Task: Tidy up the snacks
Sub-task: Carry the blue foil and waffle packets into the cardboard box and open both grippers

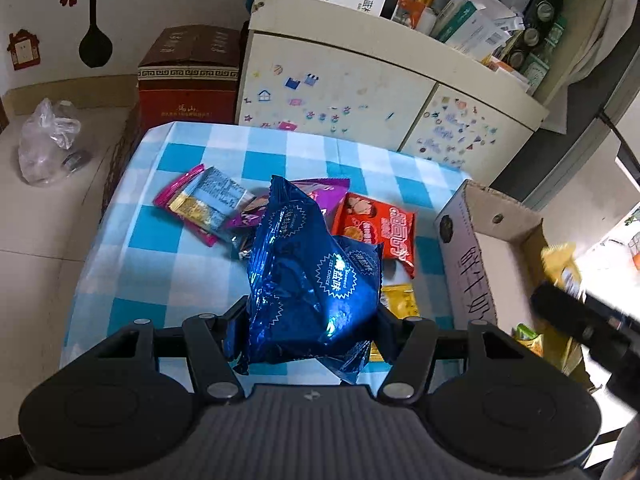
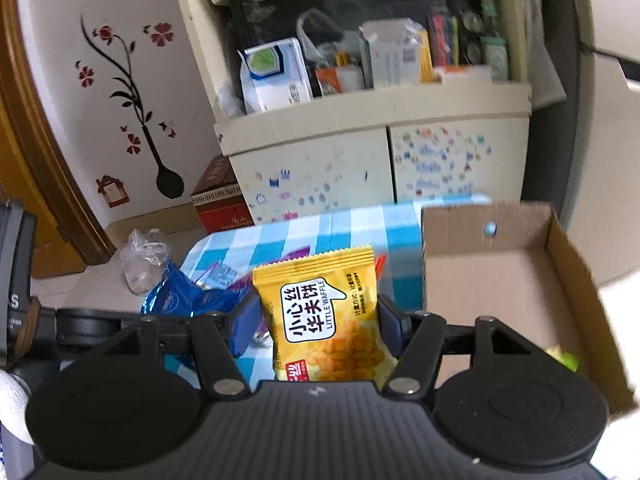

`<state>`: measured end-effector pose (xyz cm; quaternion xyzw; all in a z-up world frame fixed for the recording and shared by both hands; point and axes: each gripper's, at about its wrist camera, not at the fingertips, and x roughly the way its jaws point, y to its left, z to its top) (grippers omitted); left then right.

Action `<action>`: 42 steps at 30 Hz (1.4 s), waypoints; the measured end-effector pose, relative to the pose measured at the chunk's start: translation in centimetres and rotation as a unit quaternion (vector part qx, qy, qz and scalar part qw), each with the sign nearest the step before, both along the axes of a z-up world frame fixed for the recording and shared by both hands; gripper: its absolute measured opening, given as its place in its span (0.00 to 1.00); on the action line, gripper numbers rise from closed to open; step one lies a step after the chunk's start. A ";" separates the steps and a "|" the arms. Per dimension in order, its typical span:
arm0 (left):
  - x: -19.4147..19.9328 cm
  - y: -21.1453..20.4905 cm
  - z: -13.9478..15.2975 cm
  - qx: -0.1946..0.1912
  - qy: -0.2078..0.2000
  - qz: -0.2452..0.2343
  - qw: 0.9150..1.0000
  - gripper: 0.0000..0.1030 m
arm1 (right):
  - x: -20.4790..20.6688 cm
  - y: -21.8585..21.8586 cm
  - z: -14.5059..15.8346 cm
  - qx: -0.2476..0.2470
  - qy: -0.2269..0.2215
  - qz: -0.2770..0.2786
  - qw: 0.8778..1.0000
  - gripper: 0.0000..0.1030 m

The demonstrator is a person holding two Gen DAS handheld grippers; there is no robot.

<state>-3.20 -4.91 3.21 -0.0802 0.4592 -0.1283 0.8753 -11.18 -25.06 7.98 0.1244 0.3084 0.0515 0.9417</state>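
- Checked blue-and-white tablecloth (image 1: 192, 280) covers a small table; a cream cabinet (image 1: 340, 92) with stickers stands behind it, and an open cardboard box (image 1: 500, 248) sits at the table's right edge.
- Left gripper (image 1: 308, 316) pinches a blue foil packet (image 1: 312, 264), clear of the cloth; the pads bite low on the bag, so most of it stands up past the fingers.
- Right gripper (image 2: 320, 320) pinches a yellow waffle packet (image 2: 320, 304) by its sides, label up, just left of the cardboard box as the right wrist view shows it.
- Loose snacks remain on the cloth left of the box: a red packet (image 1: 376, 228), a pink-and-silver bar (image 1: 200, 204), a purple packet (image 1: 320, 196) and a small yellow packet (image 1: 400, 300).
- Step in hand, by judgement: carry both held packets to the box and drop them in.
- The right packet is nearest, so it should go first: carry it over the near wall, get it fully inside the rim, then release low so it lands flat.
- The left packet is bulky and slippery foil; hold the squeeze steady, skip fast wrist rolls and keep the bag's hanging corner above the box wall on the way across.
- Stagger the two drops, since both grippers over one opening would crowd each other.
- A green-and-yellow item (image 1: 528, 336) already lies in the box; aim for bare floor beside it.
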 end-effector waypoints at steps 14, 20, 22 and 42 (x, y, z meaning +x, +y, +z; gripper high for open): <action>-0.6 -3.2 0.5 0.001 -0.029 -0.026 0.999 0.64 | -0.6 -6.8 0.0 0.066 -0.020 -0.108 0.992 0.61; -1.0 -4.3 0.7 -0.012 -0.042 -0.049 0.998 0.64 | -1.7 -10.4 0.7 0.109 -0.043 -0.163 0.980 0.61; -1.2 -4.7 0.8 -0.016 -0.048 -0.054 0.997 0.64 | -2.0 -11.5 0.7 0.127 -0.045 -0.178 0.975 0.61; -1.1 -13.3 -0.4 -0.064 -0.014 -0.106 0.992 0.64 | -2.3 -16.0 -1.5 0.209 -0.020 -0.257 0.943 0.61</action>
